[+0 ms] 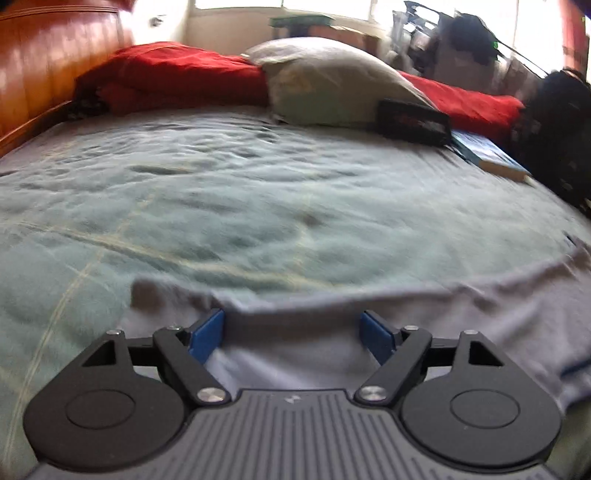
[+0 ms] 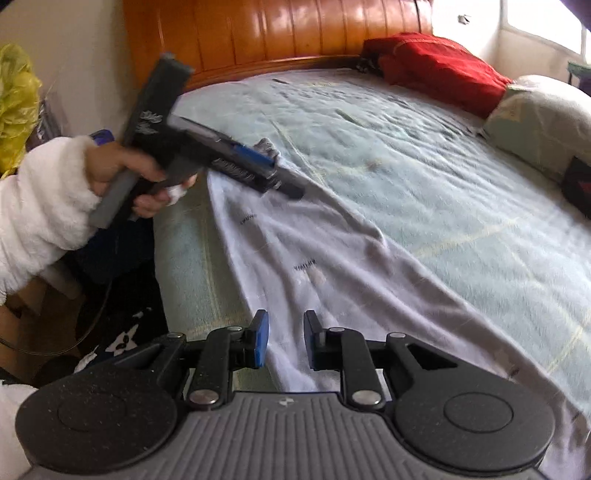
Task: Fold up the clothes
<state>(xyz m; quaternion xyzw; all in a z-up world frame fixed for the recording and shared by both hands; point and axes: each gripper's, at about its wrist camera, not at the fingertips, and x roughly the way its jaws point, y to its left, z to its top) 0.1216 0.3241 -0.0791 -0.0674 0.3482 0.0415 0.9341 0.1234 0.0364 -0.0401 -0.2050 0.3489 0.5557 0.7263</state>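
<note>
A pale white garment [image 2: 332,251] with small printed words lies stretched and creased along the near side of the bed [image 2: 406,155]. In the left wrist view its edge [image 1: 406,306] runs across just ahead of the pads. My left gripper [image 1: 293,332] stands wide open over the cloth, pinching nothing. The right wrist view shows that left gripper [image 2: 275,170] at the garment's far end, held by a hand in a fluffy white sleeve [image 2: 40,206]. My right gripper [image 2: 286,339] hovers over the garment's near end, its blue pads a narrow gap apart with no cloth caught between them.
A wooden headboard [image 2: 277,33] closes one end of the bed. A red blanket [image 1: 177,74], a pillow [image 1: 332,81], a black box [image 1: 413,122] and a book [image 1: 487,155] lie along the far side. A yellow bag [image 2: 16,96] and floor clutter sit beyond the bed's near edge.
</note>
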